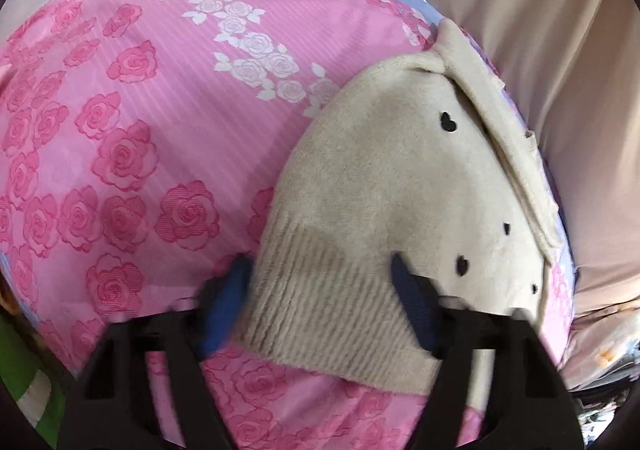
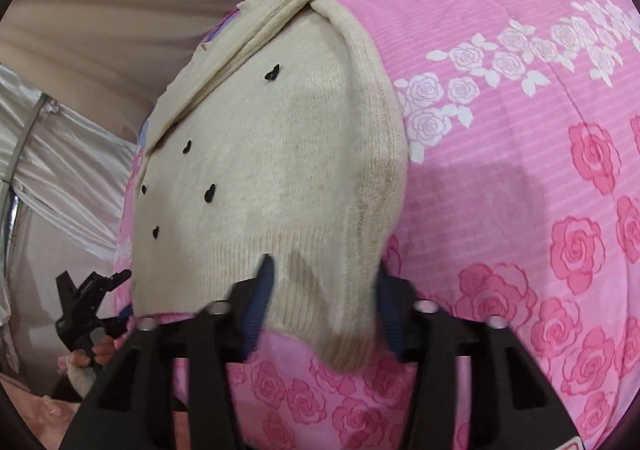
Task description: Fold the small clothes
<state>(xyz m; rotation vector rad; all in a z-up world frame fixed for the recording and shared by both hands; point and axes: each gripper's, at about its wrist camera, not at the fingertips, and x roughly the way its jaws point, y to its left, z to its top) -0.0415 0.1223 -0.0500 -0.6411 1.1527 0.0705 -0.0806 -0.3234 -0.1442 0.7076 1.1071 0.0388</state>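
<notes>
The sweater is a soft cream colour with tiny black hearts dotted on it. Its bottom edge has ribbed stripes. The blanket under it is bright pink with thin stripes, big dark pink roses and a row of white roses. The gripper pads are blue on black arms. A beige cloth hangs behind.

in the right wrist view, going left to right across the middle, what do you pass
beige curtain → cream sweater with small black hearts → pink rose-print bedspread
</notes>
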